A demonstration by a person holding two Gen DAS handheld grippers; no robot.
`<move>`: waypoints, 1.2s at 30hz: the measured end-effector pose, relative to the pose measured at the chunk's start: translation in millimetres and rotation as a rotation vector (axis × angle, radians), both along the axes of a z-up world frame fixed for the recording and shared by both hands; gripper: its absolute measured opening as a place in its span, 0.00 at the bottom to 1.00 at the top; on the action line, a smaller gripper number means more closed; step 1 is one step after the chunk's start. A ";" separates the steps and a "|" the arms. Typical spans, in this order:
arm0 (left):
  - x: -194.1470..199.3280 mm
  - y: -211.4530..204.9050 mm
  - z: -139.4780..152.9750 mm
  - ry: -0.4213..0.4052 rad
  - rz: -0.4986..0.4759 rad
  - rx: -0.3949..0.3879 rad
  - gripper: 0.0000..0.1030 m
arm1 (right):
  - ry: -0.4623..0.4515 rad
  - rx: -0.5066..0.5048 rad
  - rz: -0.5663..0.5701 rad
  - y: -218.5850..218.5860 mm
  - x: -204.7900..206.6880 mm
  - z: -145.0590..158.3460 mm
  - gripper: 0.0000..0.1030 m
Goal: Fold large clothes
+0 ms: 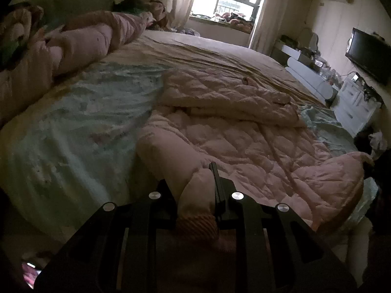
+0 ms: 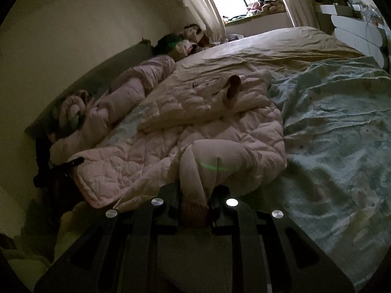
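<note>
Left wrist view: a sleeve cuff of the pink quilted coat [image 1: 244, 131] is clamped by the left gripper [image 1: 195, 195]; another cuff is pinched by the right gripper [image 2: 195, 195]; the coat is spread across the bed [image 1: 73, 131].

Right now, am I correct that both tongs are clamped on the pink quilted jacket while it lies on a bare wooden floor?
Not quite: the left tongs and right tongs are clamped on the pink quilted jacket, but it lies on a bed, as both wrist views show.
</note>
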State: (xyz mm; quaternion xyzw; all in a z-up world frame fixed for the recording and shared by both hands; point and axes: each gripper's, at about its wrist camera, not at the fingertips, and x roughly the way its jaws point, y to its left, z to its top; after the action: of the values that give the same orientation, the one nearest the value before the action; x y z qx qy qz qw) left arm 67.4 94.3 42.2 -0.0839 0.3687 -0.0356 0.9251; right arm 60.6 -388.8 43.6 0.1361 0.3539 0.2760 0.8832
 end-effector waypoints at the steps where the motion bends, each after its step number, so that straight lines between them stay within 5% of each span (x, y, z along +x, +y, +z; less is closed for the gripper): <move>1: 0.2 -0.6 1.6 -0.003 0.003 -0.002 0.13 | 0.005 0.015 -0.003 -1.2 1.3 -0.7 0.15; 36: 69.8 1.2 38.0 -0.092 0.010 0.044 0.13 | -0.110 0.073 -0.130 12.5 94.9 40.5 0.14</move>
State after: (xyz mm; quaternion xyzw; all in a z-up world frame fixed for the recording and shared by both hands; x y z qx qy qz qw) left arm 137.1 95.5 80.2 -0.0635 0.3259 -0.0267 0.9429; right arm 155.5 -376.3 84.1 0.1754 0.2849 0.2380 0.9118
